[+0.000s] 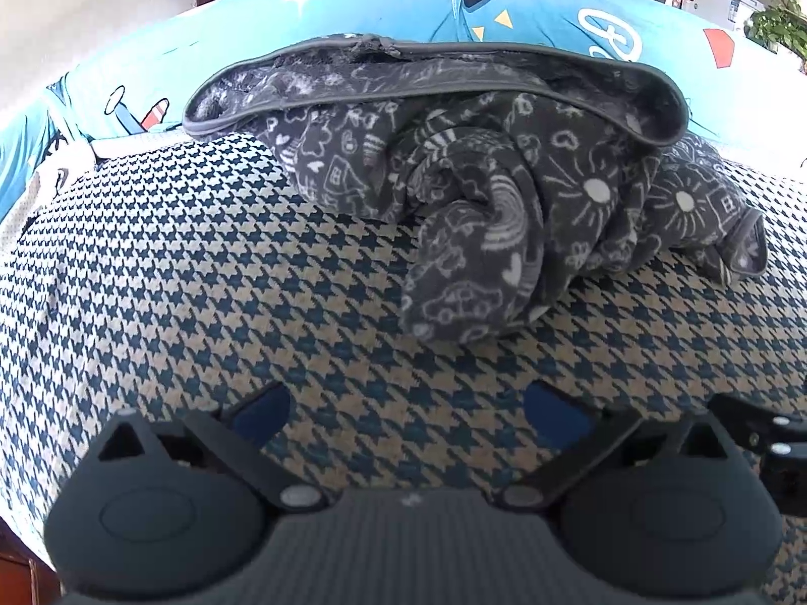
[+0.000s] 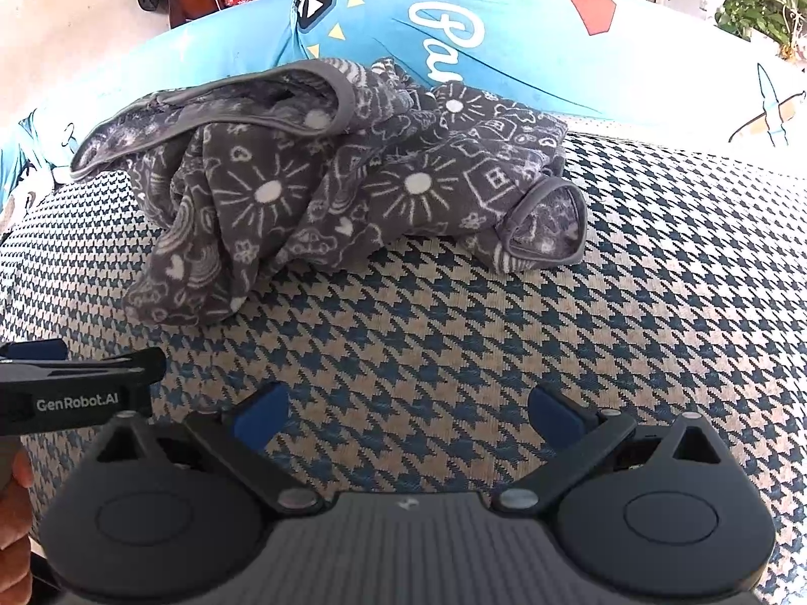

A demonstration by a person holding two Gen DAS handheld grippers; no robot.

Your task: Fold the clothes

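- Left hand-held gripper (image 1: 406, 411): jaws apart, empty, near side of garment.
- Fleece garment (image 1: 454, 191): crumpled, unfolded heap on houndstooth cover (image 1: 202, 277). Prob. soft, light, floppy, non-slip. Best hold: bound hem (image 1: 428, 53), far side.
- Cuff (image 2: 547, 224): garment's rt end, alt. hold.
- Right hand-held gripper (image 2: 406, 411): jaws apart, empty.

A soft, fuzzy grey fleece garment (image 1: 484, 191) lies on a coarse woven houndstooth cover (image 1: 202, 292). Behind it, smooth blue printed cloth (image 1: 383, 10). Both claws look matt black plastic.
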